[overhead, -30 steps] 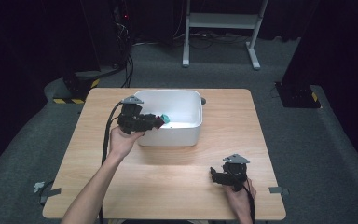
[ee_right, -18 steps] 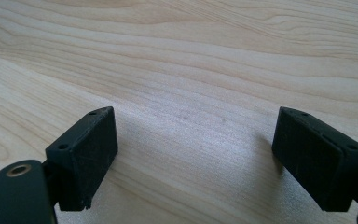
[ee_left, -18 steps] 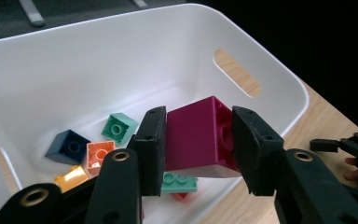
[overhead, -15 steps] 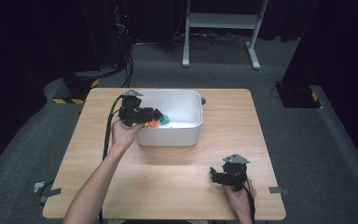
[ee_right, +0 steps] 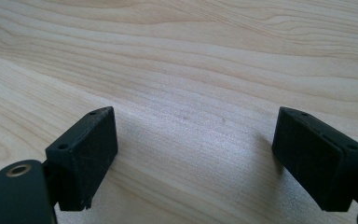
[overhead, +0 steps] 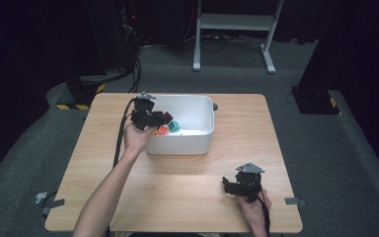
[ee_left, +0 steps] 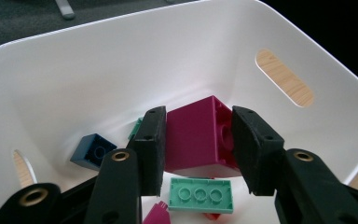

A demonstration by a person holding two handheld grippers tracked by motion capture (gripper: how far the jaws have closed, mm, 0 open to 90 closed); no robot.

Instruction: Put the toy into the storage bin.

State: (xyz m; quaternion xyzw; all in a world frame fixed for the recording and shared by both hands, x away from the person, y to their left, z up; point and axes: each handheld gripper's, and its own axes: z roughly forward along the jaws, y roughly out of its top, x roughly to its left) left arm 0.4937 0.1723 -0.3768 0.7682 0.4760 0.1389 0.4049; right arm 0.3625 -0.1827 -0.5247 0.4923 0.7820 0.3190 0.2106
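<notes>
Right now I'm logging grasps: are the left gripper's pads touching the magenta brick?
Touching. In the left gripper view, both pads of the left gripper press the magenta brick's sides, holding it above the white bin.

Magenta brick [ee_left: 198, 135] tilted, clamped above white bin [ee_left: 74, 79] floor.

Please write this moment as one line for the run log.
left gripper: shut on magenta brick, over white bin | right gripper: open, empty, at table | in bin: green brick, blue brick
</notes>
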